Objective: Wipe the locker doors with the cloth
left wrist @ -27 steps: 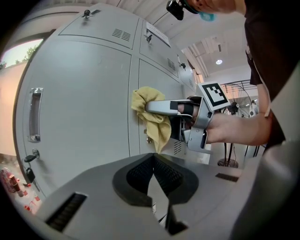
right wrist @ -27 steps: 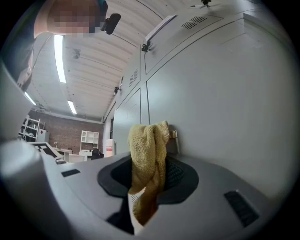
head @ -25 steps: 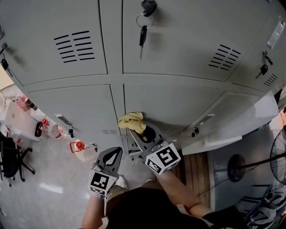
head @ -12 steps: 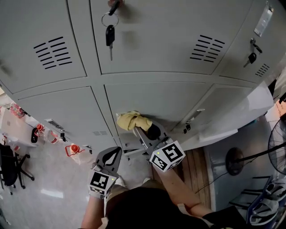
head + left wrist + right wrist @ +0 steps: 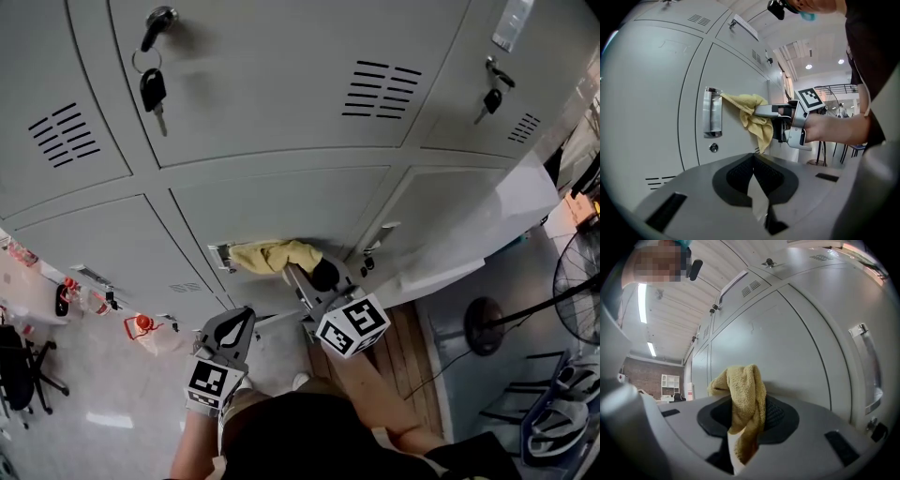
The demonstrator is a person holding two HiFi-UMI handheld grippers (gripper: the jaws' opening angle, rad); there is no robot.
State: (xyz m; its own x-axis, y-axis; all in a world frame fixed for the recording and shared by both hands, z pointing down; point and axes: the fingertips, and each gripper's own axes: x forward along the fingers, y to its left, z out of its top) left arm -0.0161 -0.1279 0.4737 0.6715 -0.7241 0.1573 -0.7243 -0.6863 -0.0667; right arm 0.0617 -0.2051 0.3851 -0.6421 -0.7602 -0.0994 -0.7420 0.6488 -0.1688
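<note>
A yellow cloth (image 5: 272,255) is pressed against a lower grey locker door (image 5: 281,202), just right of that door's metal handle (image 5: 222,255). My right gripper (image 5: 302,272) is shut on the cloth; in the right gripper view the cloth (image 5: 745,404) bunches up out of the jaws against the door (image 5: 787,343). My left gripper (image 5: 246,317) hangs lower and to the left, shut with nothing in it, away from the lockers. The left gripper view shows its closed jaws (image 5: 753,159), the cloth (image 5: 754,117) draped beside the handle (image 5: 712,118), and the right gripper (image 5: 787,123).
A bunch of keys (image 5: 152,86) hangs from an upper door's lock. A lower door (image 5: 469,253) at the right stands open. On the floor are a fan (image 5: 574,300), wooden boards (image 5: 403,347), red-capped items (image 5: 141,326) and a chair (image 5: 19,366).
The cloth in my right gripper has slid right along the lower door, off the seam, and the handle now shows. The head view has swung right. My left gripper stays put.
</note>
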